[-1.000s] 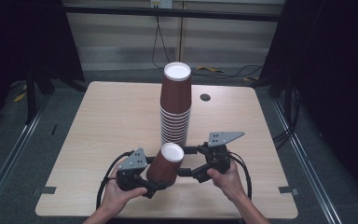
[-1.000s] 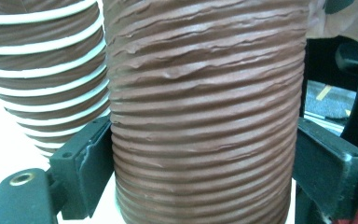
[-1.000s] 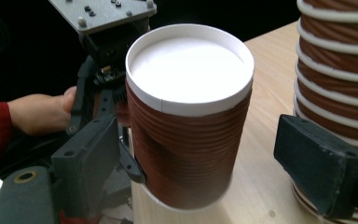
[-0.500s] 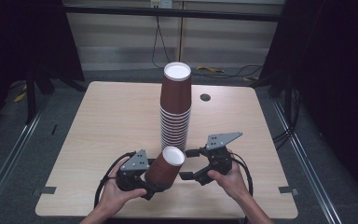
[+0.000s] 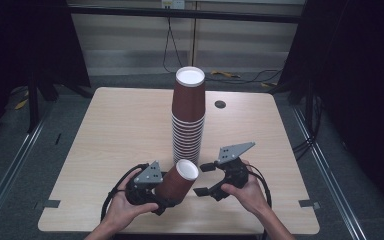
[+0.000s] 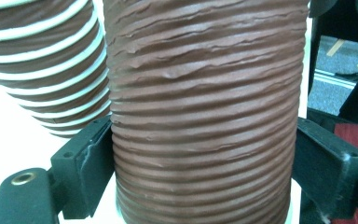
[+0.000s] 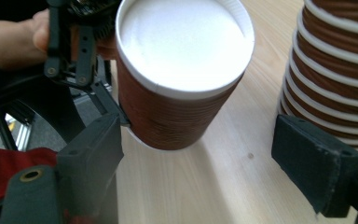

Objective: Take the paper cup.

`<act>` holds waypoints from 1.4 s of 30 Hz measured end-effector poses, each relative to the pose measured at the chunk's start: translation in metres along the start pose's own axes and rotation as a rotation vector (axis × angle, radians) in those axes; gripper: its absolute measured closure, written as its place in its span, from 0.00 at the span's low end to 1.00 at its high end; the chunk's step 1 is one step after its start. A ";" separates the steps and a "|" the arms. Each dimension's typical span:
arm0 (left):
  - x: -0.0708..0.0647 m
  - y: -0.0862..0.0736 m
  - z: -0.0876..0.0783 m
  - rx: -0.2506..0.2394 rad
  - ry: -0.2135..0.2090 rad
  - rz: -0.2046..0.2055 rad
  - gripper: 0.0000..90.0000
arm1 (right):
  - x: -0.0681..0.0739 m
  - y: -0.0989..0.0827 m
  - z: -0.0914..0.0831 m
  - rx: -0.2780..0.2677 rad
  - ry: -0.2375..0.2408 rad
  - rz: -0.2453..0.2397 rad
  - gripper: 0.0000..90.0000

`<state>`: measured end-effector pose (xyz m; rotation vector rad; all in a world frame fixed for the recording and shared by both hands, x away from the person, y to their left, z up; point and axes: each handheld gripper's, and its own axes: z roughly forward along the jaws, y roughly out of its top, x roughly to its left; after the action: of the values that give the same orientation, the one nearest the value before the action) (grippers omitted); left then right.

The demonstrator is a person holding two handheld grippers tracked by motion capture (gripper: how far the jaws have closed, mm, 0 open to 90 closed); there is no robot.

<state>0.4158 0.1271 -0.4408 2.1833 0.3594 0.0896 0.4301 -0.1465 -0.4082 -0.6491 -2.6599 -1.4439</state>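
Left fingers clamp a brown ribbed cup; right fingers stand wide apart with nothing between them.

In the left gripper view both black fingers (image 6: 91, 163) press the sides of the single cup (image 6: 205, 112), which crowds the frame's centre. The left gripper (image 5: 166, 199) holds that cup tilted at the lower middle of the high view, its white mouth toward the right gripper (image 5: 206, 179). Just above rises the cup stack (image 5: 188, 120) on the bench (image 5: 115, 130).

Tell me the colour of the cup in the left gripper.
Reddish-brown ribbed cup with a white rim, clearest in the left gripper view.
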 end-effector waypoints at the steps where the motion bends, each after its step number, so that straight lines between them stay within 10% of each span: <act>1: 0.000 0.000 0.001 0.007 0.002 -0.001 0.16 | 0.000 0.000 0.000 0.006 0.003 0.001 0.18; 18: -0.002 0.003 0.005 0.118 -0.004 0.034 0.16 | -0.003 0.001 0.005 0.113 0.079 0.003 0.16; 29: -0.004 0.006 0.007 0.169 -0.016 0.063 0.16 | 0.001 0.003 0.007 0.184 0.007 -0.032 0.24; 42: -0.004 0.011 0.013 0.249 -0.017 0.083 0.16 | -0.003 0.003 0.010 0.269 0.069 -0.019 0.19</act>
<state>0.4166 0.1095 -0.4392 2.4445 0.2824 0.0749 0.4360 -0.1376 -0.4119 -0.5410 -2.7415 -1.0616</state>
